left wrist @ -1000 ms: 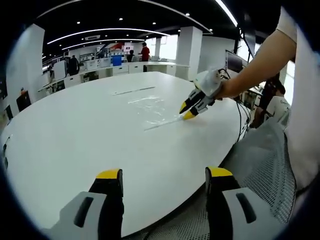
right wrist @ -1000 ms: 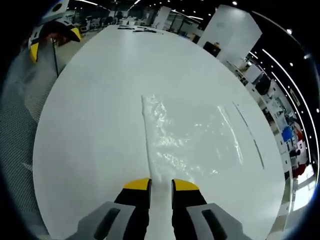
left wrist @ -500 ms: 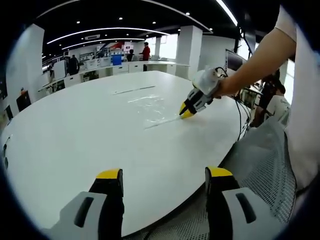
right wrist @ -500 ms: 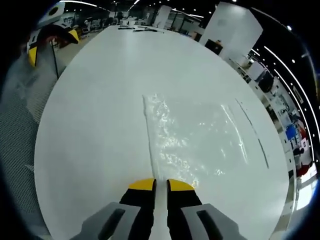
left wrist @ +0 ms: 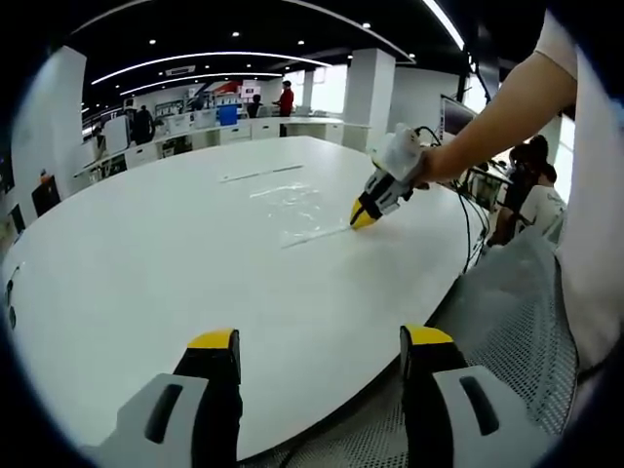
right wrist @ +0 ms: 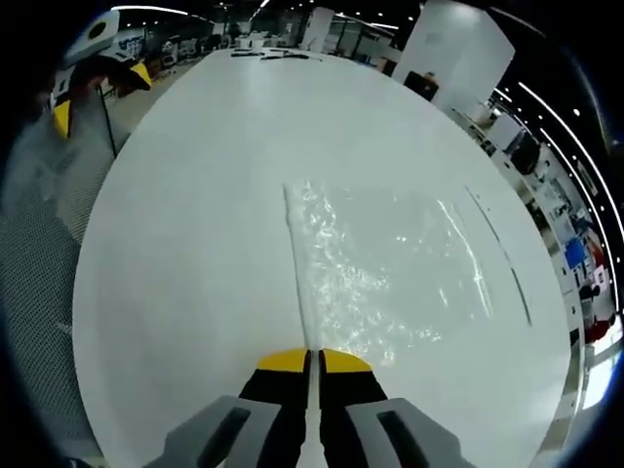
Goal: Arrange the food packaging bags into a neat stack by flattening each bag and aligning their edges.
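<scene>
The left hand-held gripper (left wrist: 314,353) has two black jaws with yellow tips, each set on a light grey body with a dark oval slot. The right hand-held gripper (right wrist: 313,362) is built the same way: yellow tips, black jaws, grey body. A black cable (left wrist: 466,216) hangs near it. The person wears a short white sleeve (left wrist: 568,41), probably a T-shirt.

broad bare table (left wrist: 146,253), bag (right wrist: 390,273) lying flat

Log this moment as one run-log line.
right gripper: shut on clear crinkled plastic bag edge | left gripper: open, idle | white oval table
</scene>
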